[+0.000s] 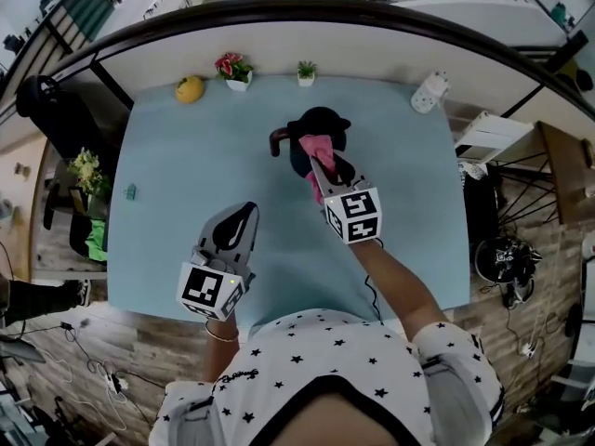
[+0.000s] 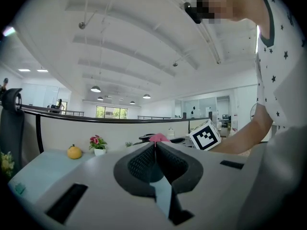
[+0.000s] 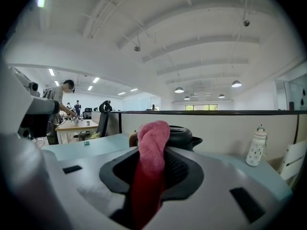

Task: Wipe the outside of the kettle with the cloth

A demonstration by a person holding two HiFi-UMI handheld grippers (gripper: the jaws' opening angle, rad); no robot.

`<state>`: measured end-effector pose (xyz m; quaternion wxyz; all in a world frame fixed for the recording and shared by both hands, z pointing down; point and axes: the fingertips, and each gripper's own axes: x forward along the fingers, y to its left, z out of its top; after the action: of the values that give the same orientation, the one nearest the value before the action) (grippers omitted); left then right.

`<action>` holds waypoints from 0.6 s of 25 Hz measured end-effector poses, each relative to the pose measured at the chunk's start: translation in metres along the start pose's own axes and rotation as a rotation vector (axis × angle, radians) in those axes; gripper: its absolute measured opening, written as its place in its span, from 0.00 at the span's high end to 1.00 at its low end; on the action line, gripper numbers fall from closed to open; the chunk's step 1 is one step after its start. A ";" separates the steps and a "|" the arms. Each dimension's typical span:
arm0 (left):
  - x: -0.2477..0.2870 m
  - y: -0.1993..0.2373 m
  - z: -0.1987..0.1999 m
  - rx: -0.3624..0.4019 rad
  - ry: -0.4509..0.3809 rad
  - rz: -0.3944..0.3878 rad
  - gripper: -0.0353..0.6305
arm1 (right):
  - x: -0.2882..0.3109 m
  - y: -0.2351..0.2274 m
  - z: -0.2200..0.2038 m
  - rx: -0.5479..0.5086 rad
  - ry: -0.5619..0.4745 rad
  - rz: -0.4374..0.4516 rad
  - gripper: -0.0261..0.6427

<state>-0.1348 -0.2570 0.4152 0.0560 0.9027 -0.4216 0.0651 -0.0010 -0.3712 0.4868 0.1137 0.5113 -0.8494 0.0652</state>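
The pink cloth (image 3: 152, 143) is being clamped in the right gripper (image 1: 316, 167) at the black kettle (image 1: 321, 121), mid-table (image 1: 186, 175). Firm, even strokes around its side are being called for. The left gripper (image 2: 154, 144), clenched on nothing, is being held aside.

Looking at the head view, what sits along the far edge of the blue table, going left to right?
yellow fruit → potted pink flowers → small green potted plant → white bottle
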 end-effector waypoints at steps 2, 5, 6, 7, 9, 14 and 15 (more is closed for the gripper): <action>0.002 -0.005 0.000 0.002 0.002 -0.009 0.90 | -0.006 -0.009 -0.002 0.010 0.000 -0.017 0.80; 0.006 -0.011 0.001 0.010 0.007 -0.019 0.90 | -0.012 -0.026 -0.006 0.040 0.001 -0.049 0.80; 0.007 -0.012 0.002 0.014 0.009 -0.020 0.90 | -0.013 -0.031 -0.007 0.051 0.000 -0.059 0.80; 0.007 -0.012 0.003 0.018 0.010 -0.020 0.90 | -0.014 -0.036 -0.008 0.061 -0.001 -0.068 0.80; 0.006 -0.012 0.004 0.023 0.011 -0.018 0.90 | -0.016 -0.045 -0.009 0.077 -0.004 -0.088 0.80; 0.005 -0.008 0.004 0.028 0.017 -0.006 0.90 | -0.014 -0.063 -0.011 0.103 -0.008 -0.127 0.80; 0.005 -0.008 0.004 0.027 0.019 -0.005 0.90 | -0.014 -0.067 -0.012 0.109 -0.008 -0.137 0.80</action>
<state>-0.1253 -0.2565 0.4119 0.0477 0.9038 -0.4179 0.0791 0.0662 -0.3883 0.4949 0.0866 0.5737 -0.8081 0.1015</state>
